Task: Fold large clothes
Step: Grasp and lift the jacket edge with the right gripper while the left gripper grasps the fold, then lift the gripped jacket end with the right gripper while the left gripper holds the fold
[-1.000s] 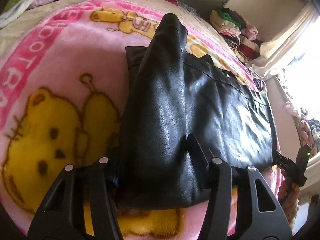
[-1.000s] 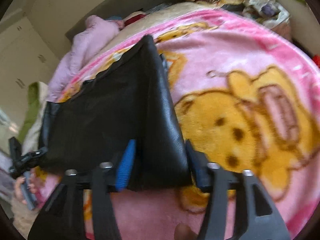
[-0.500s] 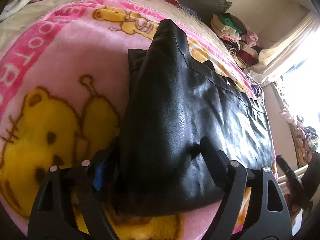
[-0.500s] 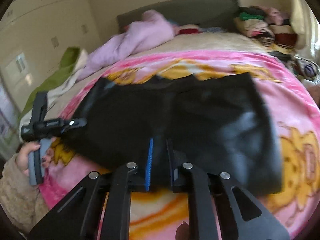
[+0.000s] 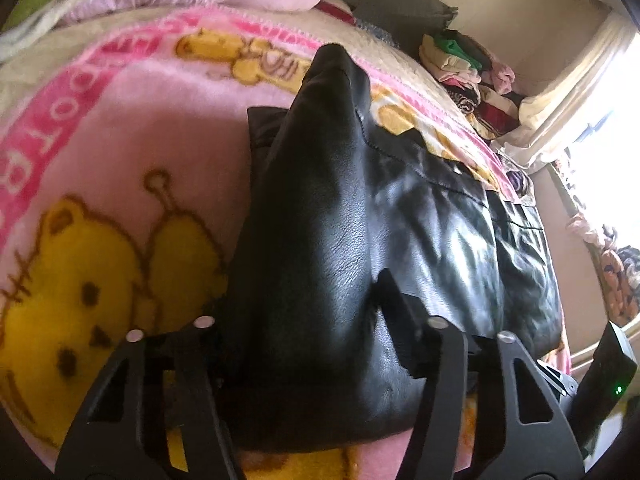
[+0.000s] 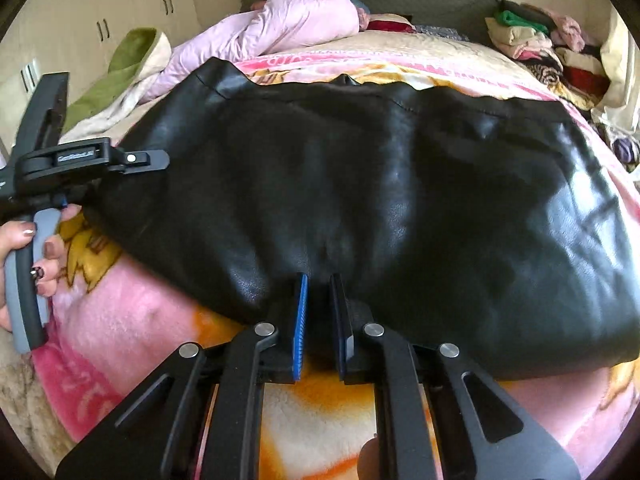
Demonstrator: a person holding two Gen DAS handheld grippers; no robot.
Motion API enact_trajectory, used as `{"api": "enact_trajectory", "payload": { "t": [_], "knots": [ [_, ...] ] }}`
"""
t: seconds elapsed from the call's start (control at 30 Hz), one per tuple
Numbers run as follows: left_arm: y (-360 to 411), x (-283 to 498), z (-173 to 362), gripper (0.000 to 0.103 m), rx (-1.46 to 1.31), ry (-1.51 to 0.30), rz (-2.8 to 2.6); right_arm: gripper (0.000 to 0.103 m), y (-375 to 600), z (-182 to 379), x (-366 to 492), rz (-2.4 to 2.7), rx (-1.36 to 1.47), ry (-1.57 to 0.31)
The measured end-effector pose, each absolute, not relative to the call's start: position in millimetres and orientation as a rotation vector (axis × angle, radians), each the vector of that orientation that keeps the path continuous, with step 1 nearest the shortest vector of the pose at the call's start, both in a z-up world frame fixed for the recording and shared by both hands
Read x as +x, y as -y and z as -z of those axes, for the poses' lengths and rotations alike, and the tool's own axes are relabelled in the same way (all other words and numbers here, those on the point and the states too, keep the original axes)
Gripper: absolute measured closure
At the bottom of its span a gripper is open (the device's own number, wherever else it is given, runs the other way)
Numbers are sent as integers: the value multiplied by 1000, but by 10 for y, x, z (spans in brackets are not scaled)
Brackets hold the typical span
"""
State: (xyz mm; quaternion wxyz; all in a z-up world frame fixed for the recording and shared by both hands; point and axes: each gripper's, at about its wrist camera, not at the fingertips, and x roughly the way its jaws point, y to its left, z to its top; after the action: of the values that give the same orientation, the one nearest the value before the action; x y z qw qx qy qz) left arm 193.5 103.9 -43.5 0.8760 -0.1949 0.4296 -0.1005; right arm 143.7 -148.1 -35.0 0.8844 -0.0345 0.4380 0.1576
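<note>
A black leather garment [image 6: 380, 184] lies folded on the pink cartoon blanket [image 6: 120, 320]. In the left wrist view the garment [image 5: 340, 240] bulges between my left fingers. My left gripper [image 5: 304, 312] is wide open around its near left end; it also shows in the right wrist view [image 6: 92, 160], held by a hand at the garment's left edge. My right gripper [image 6: 318, 280] is nearly shut, its pads pinching the garment's near edge at the middle; its body shows at the lower right of the left wrist view [image 5: 604, 376].
A pink quilt [image 6: 280, 24] and a green and cream cover [image 6: 128, 64] lie at the bed's head. A pile of folded clothes [image 6: 540, 40] sits at the far right by a bright window [image 5: 600, 92]. Cupboards [image 6: 100, 20] stand at left.
My right gripper has swung from the garment's right end to its near middle edge and closed from open to pinching it. My left gripper stays open around the left end.
</note>
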Motion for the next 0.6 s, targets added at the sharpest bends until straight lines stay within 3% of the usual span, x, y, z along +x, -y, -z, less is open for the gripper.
{"api": "enact_trajectory", "payload": {
  "t": [0.17,0.37,0.6],
  "knots": [
    [-1028,1866,242,71,-404,-846,231,92,1558,228,1552,-370,-20,-965],
    [-992,1836,68,73,-406,-802,251,92,1744,-359,2003,-358,97,-853],
    [-1006,1858,42,73,-423,-803,270,92,1631,-251,2731,-293,107,-906]
  ]
}}
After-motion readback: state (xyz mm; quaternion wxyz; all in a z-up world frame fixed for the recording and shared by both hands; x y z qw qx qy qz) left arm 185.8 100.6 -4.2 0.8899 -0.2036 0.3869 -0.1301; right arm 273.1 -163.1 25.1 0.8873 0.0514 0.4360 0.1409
